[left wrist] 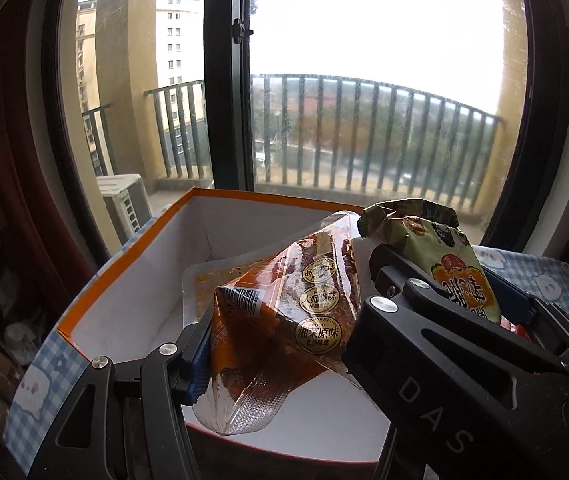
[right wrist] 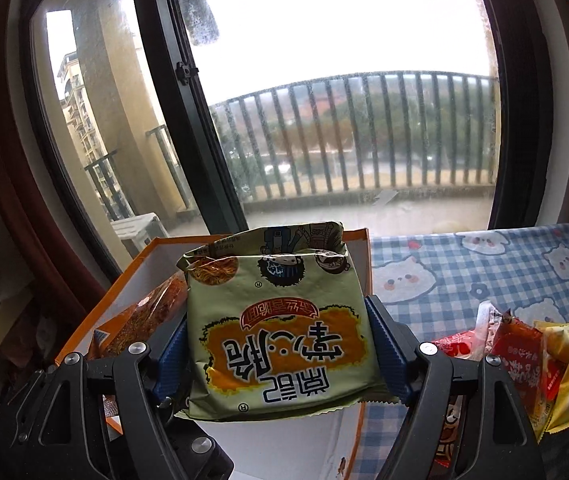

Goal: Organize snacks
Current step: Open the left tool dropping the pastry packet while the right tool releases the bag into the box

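Two tools are each gripping a snack over the orange-rimmed box (left wrist: 132,264). Left tool (left wrist: 280,332) is clamping a clear orange packet (left wrist: 284,320) above the box's white interior. Right tool (right wrist: 274,344) is pinching a green noodle pack (right wrist: 280,336) (print upside down). Red and yellow packets (right wrist: 524,360) are lying on the checked cloth (right wrist: 484,272) to the right.
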